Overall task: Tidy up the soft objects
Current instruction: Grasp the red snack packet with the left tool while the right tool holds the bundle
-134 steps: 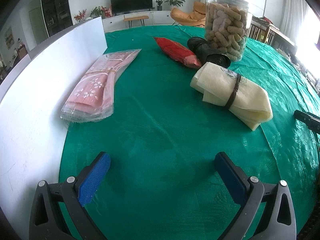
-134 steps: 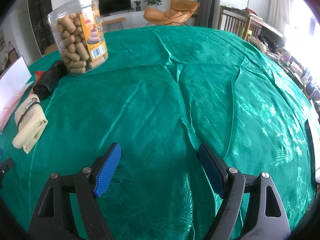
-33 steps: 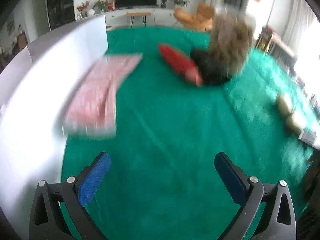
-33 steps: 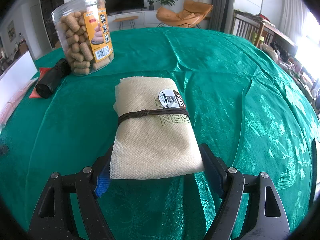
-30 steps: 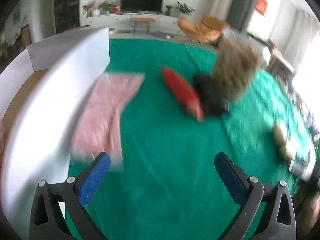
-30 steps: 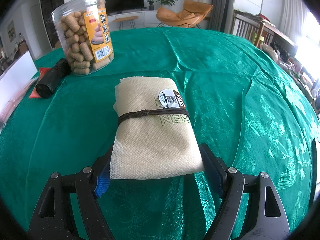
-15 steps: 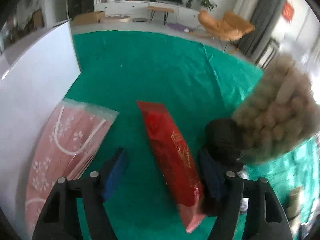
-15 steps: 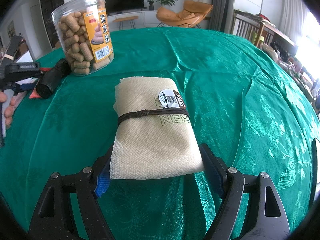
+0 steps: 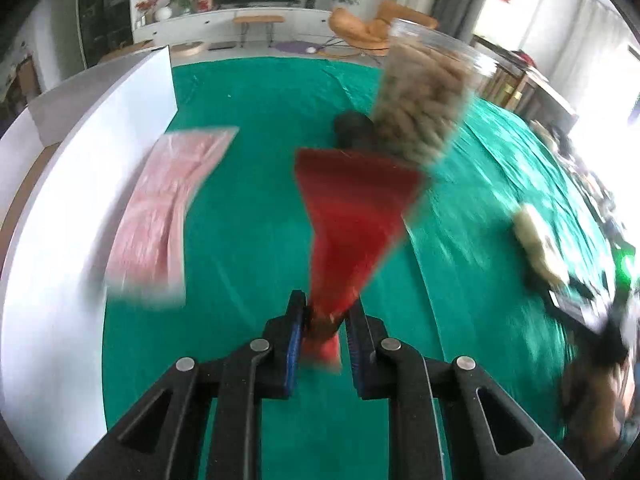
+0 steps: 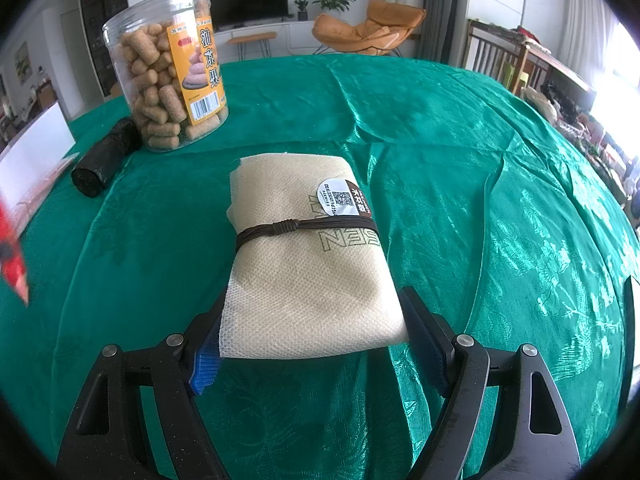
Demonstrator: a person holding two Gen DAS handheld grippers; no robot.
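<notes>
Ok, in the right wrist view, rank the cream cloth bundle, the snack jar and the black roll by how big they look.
1. Cream cloth bundle, largest, though it sits nearest the camera, which inflates it.
2. Snack jar, farther back, so its true size against the bundle is unsure.
3. Black roll, clearly smallest.

Left tongs (image 9: pixel 325 330): were wide open over bare green cloth a second ago, half a second ago straddling the red packet (image 9: pixel 347 216), now clamped on its near end. Packet no longer lies flat beside the black roll (image 9: pixel 352 130); it hangs from the tongs, far end fanned out, blurred. In the right wrist view the red packet (image 10: pixel 12 248) now shows at the left edge, where a hand and the other tool stood half a second ago. Beige cloth bundle (image 10: pixel 306 258): 4.5 s ago lay left of the right tongs (image 10: pixel 316 340), now sits between them.
</notes>
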